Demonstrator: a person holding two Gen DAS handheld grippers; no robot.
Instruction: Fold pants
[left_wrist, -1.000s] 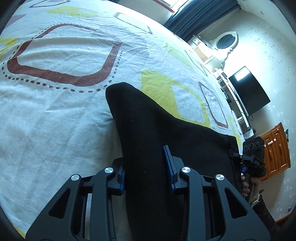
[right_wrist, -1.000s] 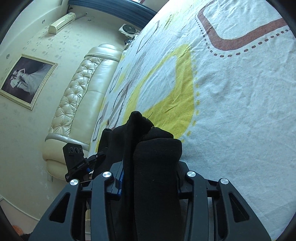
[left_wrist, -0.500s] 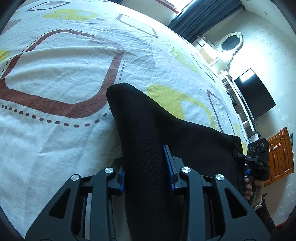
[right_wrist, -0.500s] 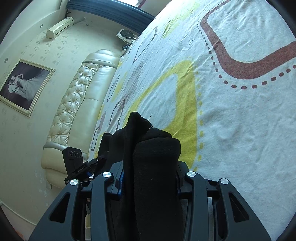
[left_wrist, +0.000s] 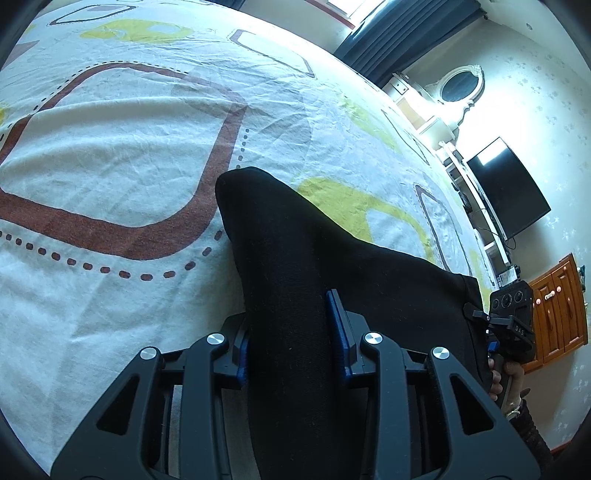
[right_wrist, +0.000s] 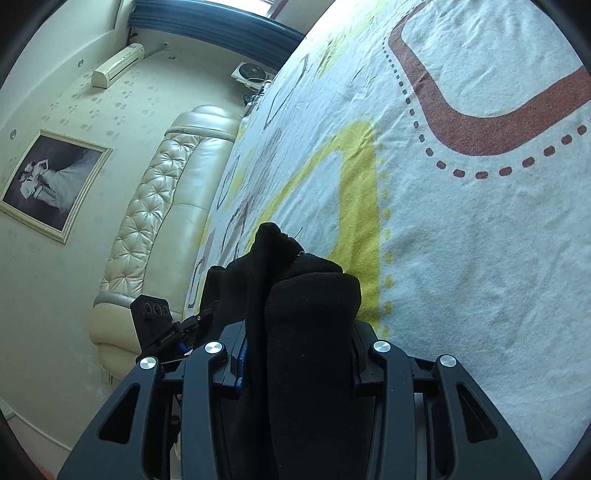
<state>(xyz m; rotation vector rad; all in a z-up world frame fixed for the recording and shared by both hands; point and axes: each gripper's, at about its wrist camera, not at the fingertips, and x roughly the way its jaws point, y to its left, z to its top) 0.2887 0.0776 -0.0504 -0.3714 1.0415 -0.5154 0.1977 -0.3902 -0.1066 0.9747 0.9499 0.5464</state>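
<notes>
**Black pants held taut over a patterned bed**

A white bedsheet (left_wrist: 110, 155) printed with brown outlines, dotted lines and yellow patches fills the left of the left wrist view, spread across the bed. At centre, the left tongs (left_wrist: 291, 332) are clamped on a thick fold of the black pants (left_wrist: 280, 258), the blue-edged fingers (left_wrist: 338, 325) pressing the cloth from both sides; the fabric rises in a rounded hump past the tips and stretches away to the right, just above the sheet. At the far right edge of the garment the right tongs (left_wrist: 511, 321) grip its other end, a hand (left_wrist: 508, 380) wrapped around the handle, with a dark television (left_wrist: 508, 188) and an orange wooden cabinet (left_wrist: 557, 306) on the wall behind.

In the right wrist view, a framed picture (right_wrist: 51, 184) hangs at left beside a cream tufted headboard (right_wrist: 155, 206); the left tongs (right_wrist: 166, 325) show low beside it. At centre the right tongs (right_wrist: 299, 354) are closed on a bunched roll of the pants (right_wrist: 310, 332), the sheet (right_wrist: 480, 258) running off to the right
</notes>
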